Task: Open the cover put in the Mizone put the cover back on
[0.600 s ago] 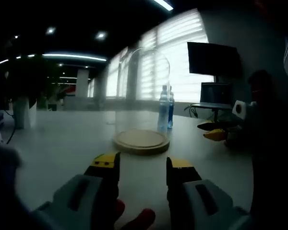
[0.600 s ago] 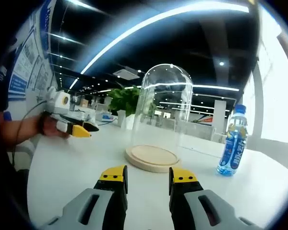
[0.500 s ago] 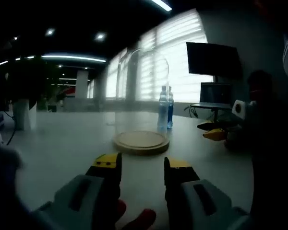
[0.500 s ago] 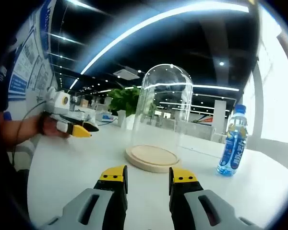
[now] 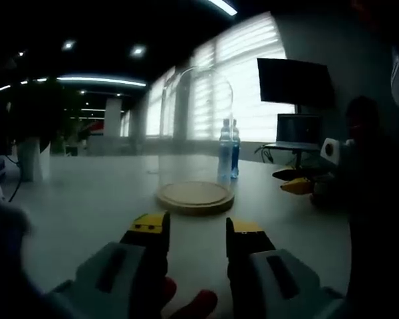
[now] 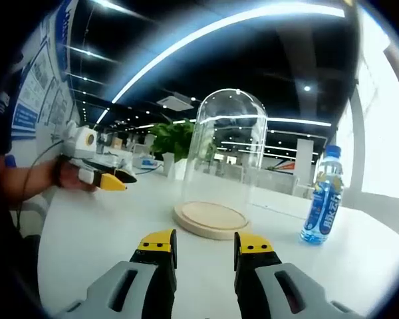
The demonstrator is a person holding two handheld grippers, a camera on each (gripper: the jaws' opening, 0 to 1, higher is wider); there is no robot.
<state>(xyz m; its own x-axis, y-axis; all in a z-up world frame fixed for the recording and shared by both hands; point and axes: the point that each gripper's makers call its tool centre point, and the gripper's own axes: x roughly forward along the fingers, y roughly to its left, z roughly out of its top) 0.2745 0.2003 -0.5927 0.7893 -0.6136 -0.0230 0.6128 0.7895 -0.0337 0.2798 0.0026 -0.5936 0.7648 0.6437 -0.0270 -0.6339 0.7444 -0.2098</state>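
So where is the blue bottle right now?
In the right gripper view the bottle stands upright on the white table, off to the right of the glass dome and apart from its wooden base.

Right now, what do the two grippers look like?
Both are alike: light grey bodies with two black jaws capped in yellow. The right gripper shows this plainly, and the left gripper also has something red under its jaws. From the right gripper view, the left one carries a white box, with a dark cable trailing from it.
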